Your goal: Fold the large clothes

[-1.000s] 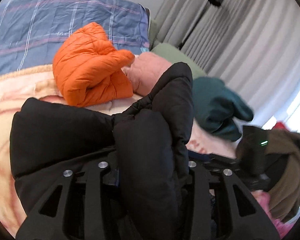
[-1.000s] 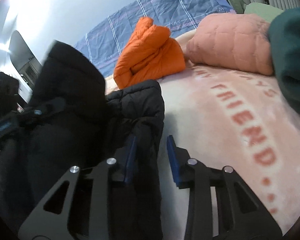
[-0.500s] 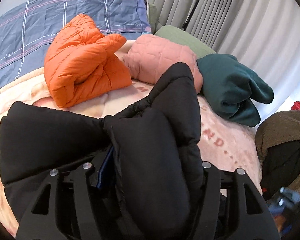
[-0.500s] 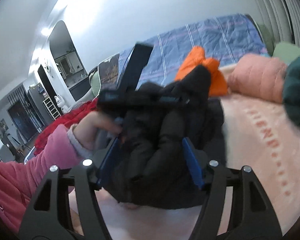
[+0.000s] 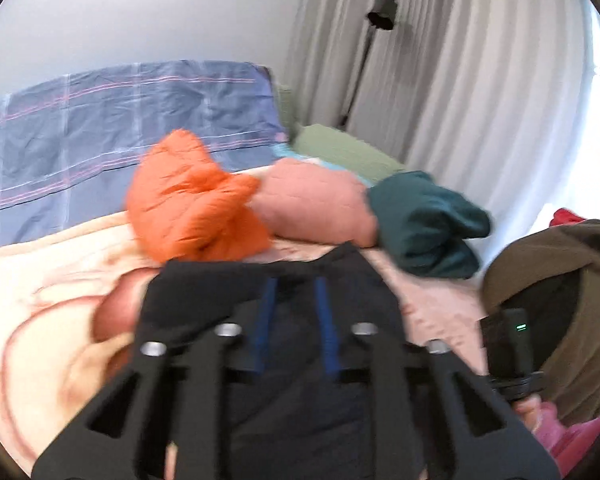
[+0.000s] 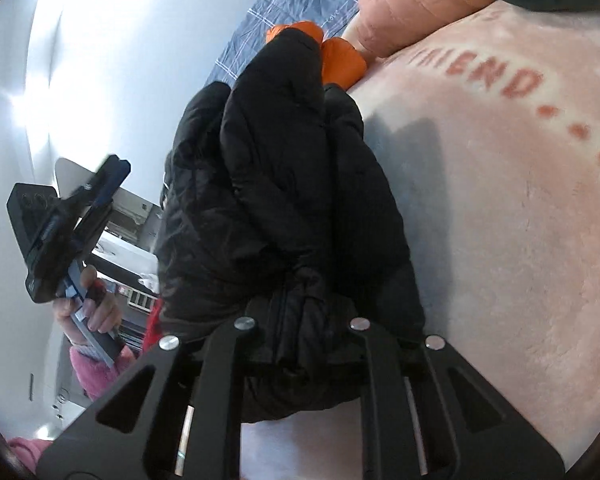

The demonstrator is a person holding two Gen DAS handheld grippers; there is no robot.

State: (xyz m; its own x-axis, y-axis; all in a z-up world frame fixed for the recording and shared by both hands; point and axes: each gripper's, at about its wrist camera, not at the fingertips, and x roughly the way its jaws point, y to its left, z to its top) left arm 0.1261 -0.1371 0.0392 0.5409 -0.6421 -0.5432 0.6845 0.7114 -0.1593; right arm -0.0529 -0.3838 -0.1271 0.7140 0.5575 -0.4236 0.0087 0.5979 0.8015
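A black puffer jacket (image 6: pixel 284 184) is bunched between the fingers of my right gripper (image 6: pixel 300 320), which is shut on it and holds it over the pink blanket (image 6: pixel 500 200). In the left wrist view the same jacket (image 5: pixel 268 280) lies below my left gripper (image 5: pixel 294 300), whose blue-padded fingers stand apart with nothing between them. The left gripper also shows in the right wrist view (image 6: pixel 72 216), raised at the left, away from the jacket.
An orange puffer jacket (image 5: pixel 192 208), a pink quilted bundle (image 5: pixel 316 204) and a dark green garment (image 5: pixel 424 220) lie in a row at the back. A blue plaid cover (image 5: pixel 100 128) is behind them. Brown clothing (image 5: pixel 560 280) sits at the right; curtains (image 5: pixel 460 60) hang behind.
My left gripper has let go of the black jacket and lifted away from it. My right gripper has closed on the jacket and now holds it bunched.
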